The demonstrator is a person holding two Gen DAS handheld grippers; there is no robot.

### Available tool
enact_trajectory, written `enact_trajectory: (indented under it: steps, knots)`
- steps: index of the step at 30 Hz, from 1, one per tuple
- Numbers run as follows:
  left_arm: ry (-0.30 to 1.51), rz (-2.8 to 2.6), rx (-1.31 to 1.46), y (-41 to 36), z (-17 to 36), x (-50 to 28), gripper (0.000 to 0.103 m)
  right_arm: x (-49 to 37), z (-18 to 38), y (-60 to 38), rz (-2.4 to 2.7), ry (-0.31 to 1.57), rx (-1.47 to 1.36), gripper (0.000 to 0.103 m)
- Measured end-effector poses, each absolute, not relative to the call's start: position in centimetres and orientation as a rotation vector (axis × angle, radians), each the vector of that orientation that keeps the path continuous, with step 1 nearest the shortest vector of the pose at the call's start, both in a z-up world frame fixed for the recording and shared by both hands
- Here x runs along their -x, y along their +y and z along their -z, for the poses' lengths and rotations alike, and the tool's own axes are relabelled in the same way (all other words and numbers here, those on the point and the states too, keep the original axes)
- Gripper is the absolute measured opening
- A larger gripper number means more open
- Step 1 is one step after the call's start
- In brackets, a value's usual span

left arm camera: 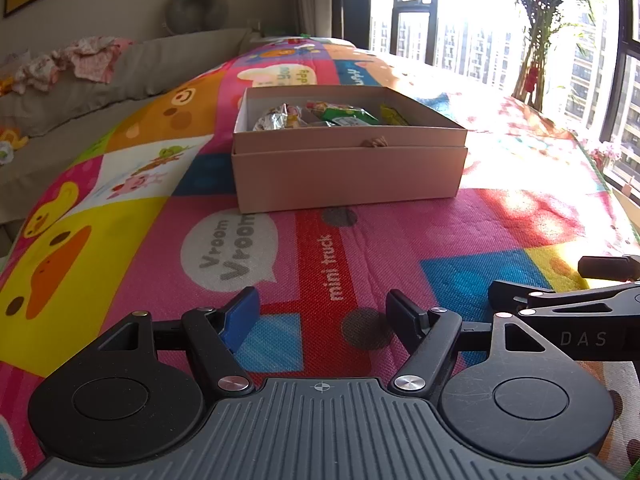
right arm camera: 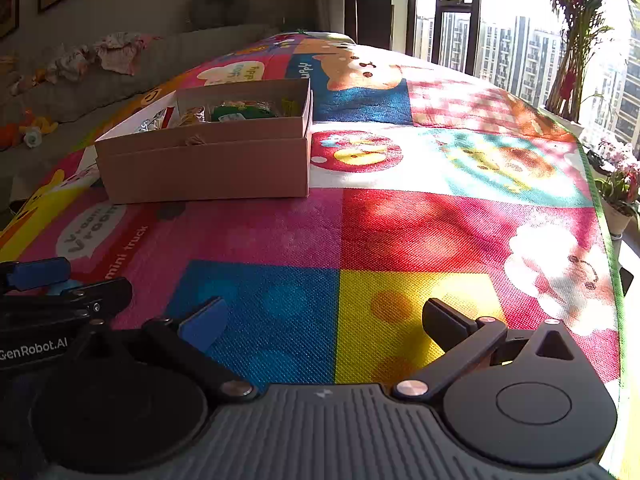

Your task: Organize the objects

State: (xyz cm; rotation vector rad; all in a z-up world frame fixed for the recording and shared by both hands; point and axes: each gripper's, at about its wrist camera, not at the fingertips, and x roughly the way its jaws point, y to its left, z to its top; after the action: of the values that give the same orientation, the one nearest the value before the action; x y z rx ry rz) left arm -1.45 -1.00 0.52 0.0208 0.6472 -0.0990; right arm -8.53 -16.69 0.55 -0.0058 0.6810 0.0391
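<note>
Open play mat [left arm camera: 360, 248] between both grippers and cardboard box [left arm camera: 348, 178], box the only obstacle ahead, its top open, snack packets [left arm camera: 320, 116] inside

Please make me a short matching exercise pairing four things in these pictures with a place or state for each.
Column 1:
1. cardboard box
2. green snack packet
3. left gripper
4. potted palm

Column 2:
A. lying inside the box
B. standing by the window
C. open, holding nothing, low over the play mat
D. sitting on the mat, lid off

Pairs: 1-D, 2-A, 3-C, 4-B
</note>
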Motion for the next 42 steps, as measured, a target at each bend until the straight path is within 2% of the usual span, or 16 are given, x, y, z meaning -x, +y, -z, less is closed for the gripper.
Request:
enact_trajectory:
  steps: [42]
  knots:
    - [0.647, 0.093, -0.039, -1.28, -0.53, 1.43, 0.076, 8.6, -0.56, -16.63, -0.039, 0.681, 0.007, 0.103]
